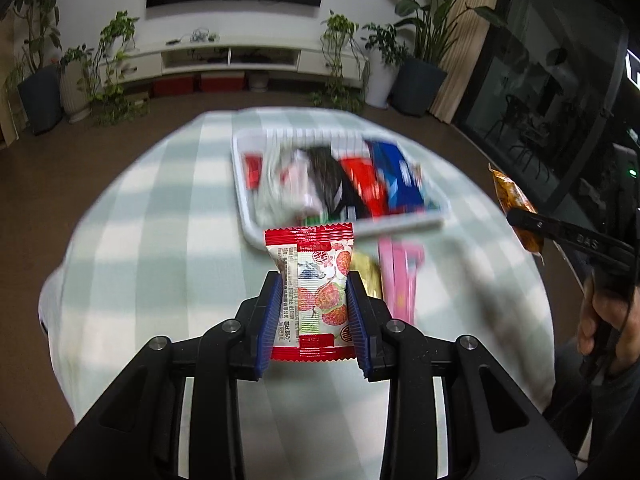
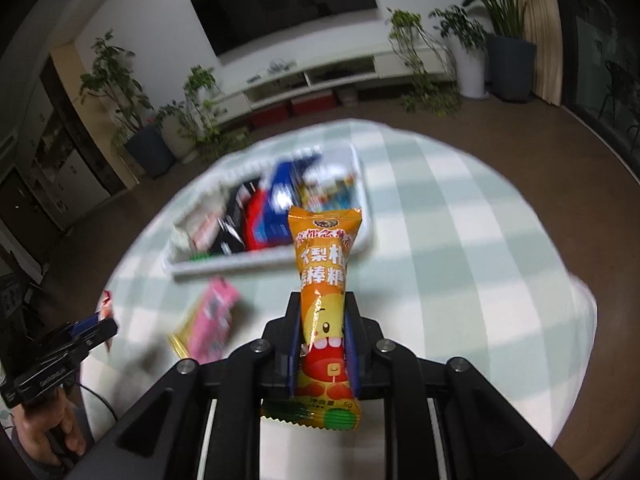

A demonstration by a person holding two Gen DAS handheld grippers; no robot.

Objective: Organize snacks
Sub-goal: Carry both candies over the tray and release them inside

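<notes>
My left gripper (image 1: pixel 314 284) is shut on a red and white strawberry snack packet (image 1: pixel 314 292), held above the table short of the white tray (image 1: pixel 344 230). My right gripper (image 2: pixel 322 312) is shut on an orange lollipop packet (image 2: pixel 326 280), held upright above the table near the tray (image 2: pixel 276 258). The tray holds several packets in red, blue, black and white. A pink packet (image 1: pixel 400 280) and a gold packet (image 1: pixel 368 276) lie on the cloth in front of the tray. The right gripper with its orange packet (image 1: pixel 516 208) shows at the right of the left wrist view.
The round table has a pale green and white checked cloth (image 1: pixel 160 216). The left gripper (image 2: pixel 80 334) shows at the lower left of the right wrist view. Beyond the table are a brown floor, potted plants (image 1: pixel 416 60), a white TV cabinet and a wall screen.
</notes>
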